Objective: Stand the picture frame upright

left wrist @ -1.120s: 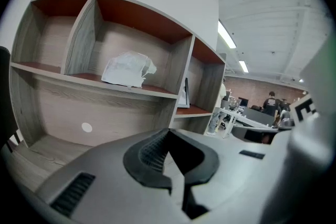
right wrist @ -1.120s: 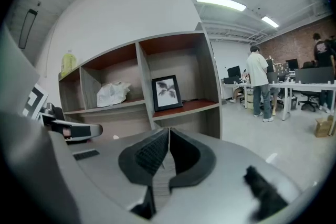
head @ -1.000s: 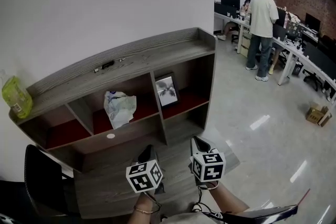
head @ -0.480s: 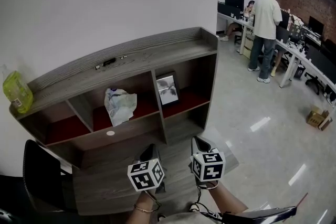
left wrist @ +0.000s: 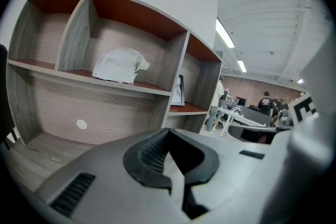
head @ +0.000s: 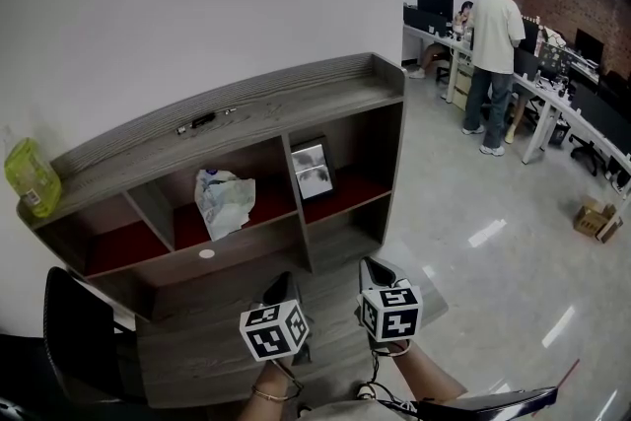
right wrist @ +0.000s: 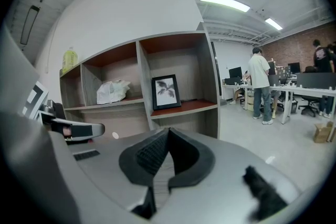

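Standing upright already in the far right compartment of the shelf unit: picture frame, flat, rectangular, dark-edged, tipped back a little, likely for support. Parked low over the near desk, well apart from it: left gripper and right gripper, ribbed dark pads pressed together on nothing. Grey wood-grain boards, reddish shelf floors. Crumpled white bag one compartment left.
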Available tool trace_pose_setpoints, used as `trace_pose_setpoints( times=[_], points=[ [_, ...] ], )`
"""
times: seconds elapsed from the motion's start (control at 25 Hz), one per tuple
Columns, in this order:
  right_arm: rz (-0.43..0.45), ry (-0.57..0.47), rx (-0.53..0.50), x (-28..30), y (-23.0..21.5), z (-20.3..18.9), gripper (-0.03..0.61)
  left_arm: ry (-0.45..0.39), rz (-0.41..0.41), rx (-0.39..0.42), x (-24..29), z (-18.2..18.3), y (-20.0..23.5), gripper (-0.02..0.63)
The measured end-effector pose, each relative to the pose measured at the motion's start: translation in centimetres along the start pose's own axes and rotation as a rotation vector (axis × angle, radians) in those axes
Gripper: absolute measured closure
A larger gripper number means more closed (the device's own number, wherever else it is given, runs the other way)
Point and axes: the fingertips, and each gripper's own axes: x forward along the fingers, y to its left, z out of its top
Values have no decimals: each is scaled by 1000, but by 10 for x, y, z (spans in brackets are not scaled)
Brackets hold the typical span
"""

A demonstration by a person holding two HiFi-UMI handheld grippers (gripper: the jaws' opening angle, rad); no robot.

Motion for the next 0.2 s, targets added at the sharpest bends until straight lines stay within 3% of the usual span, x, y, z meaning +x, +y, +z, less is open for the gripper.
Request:
trace_pose_setpoints(
  times=[0.2],
  points=[
    [-1,-3,-9,-1,3,3,548,0,-2,3,-2,1,1,612]
  ],
)
